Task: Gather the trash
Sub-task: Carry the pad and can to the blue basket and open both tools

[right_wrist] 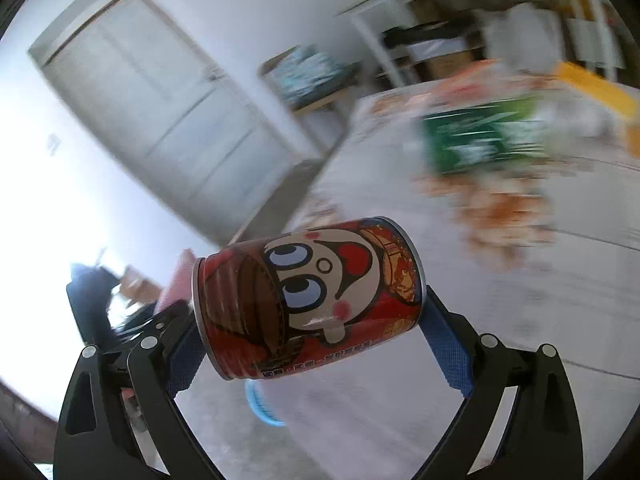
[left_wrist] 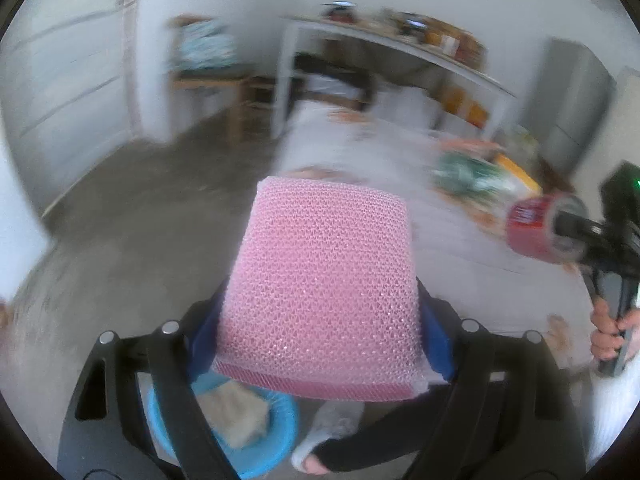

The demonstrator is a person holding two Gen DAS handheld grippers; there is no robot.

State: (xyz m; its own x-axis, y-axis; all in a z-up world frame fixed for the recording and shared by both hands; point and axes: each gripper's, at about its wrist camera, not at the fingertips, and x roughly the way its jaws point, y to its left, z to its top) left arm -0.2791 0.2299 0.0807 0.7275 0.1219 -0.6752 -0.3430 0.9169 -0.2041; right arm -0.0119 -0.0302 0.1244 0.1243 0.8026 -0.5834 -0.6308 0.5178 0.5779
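Pink mesh foam pad [left_wrist: 324, 288] held upright, red cartoon can [right_wrist: 310, 300] sideways

left wrist: looks down along its fingers, close on pink mesh pad [left_wrist: 320, 292] | right wrist: likewise, close on red can [right_wrist: 308, 300] | shared: table [left_wrist: 460, 240], blue bin [left_wrist: 256, 456]

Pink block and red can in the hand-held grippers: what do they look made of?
Pink block: seems soft plastic mesh or foam under clear film; open honeycomb weave, glossy glints. Red can: likely thin metal with glossy printed cartoon label; silvery rolled rims at both ends.
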